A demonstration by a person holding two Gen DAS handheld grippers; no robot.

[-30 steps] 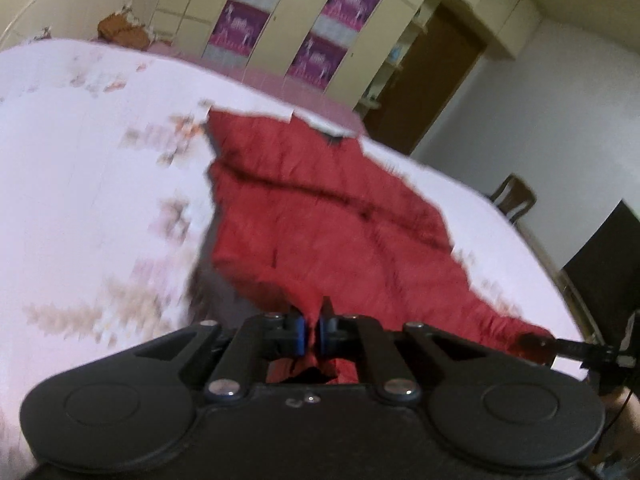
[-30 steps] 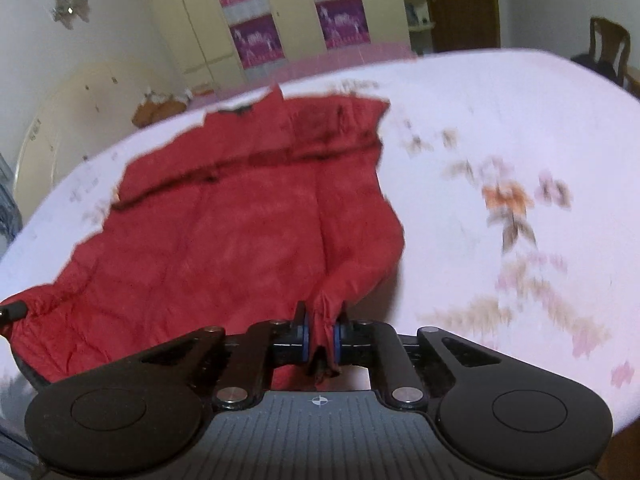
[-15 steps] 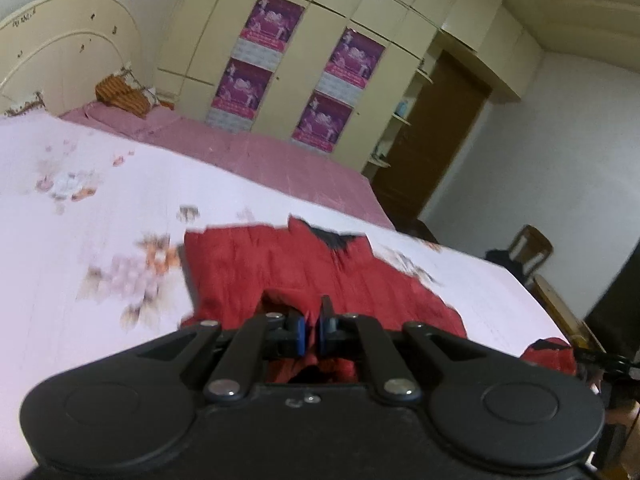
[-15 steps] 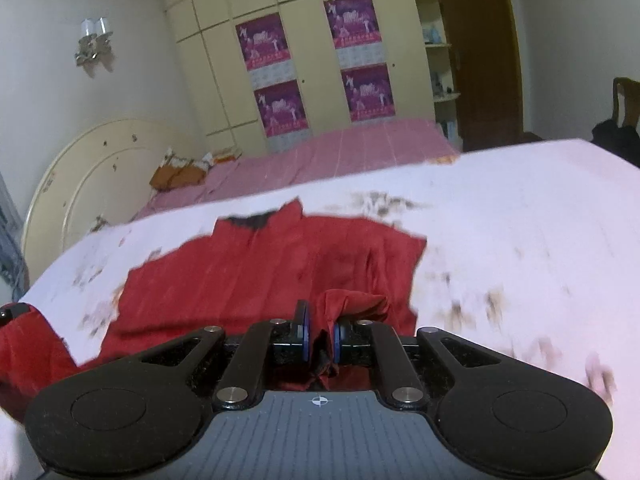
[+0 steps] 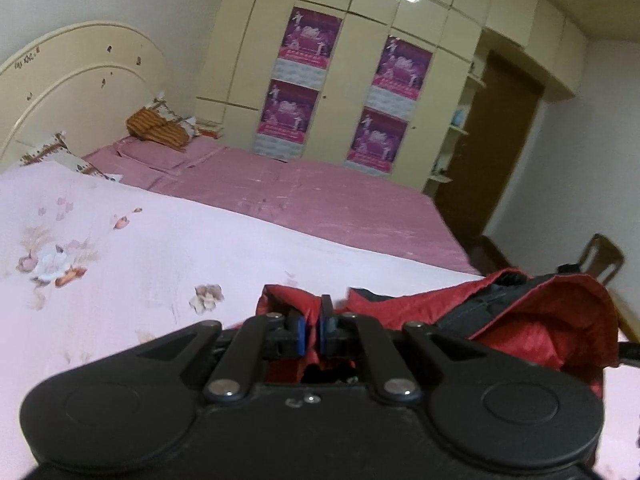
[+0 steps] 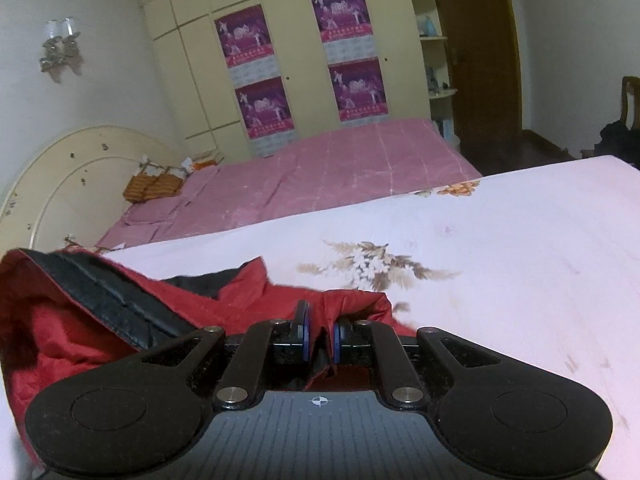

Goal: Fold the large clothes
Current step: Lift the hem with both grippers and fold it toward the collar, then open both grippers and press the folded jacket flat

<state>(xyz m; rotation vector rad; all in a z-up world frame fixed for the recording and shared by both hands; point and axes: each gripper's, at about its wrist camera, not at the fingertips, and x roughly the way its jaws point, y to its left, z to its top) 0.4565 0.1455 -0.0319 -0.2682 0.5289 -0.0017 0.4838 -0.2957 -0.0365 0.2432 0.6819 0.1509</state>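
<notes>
Left wrist: left hand-held gripper point(image 5: 312, 330) pinches red jacket point(image 5: 540, 320).

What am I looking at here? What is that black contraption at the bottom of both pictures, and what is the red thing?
No robot here: a person holds a pair of tongs in each hand, each with a wide-angle camera looking along its fingers. One picture comes from the left tongs, the other from the right tongs; the black shapes are the tongs themselves. Both are shut on the edge of a red jacket with dark trim, lifted into a fold over a bed with a pale flowered cover. Behind it are a pink sheet and a wardrobe with purple posters.
</notes>
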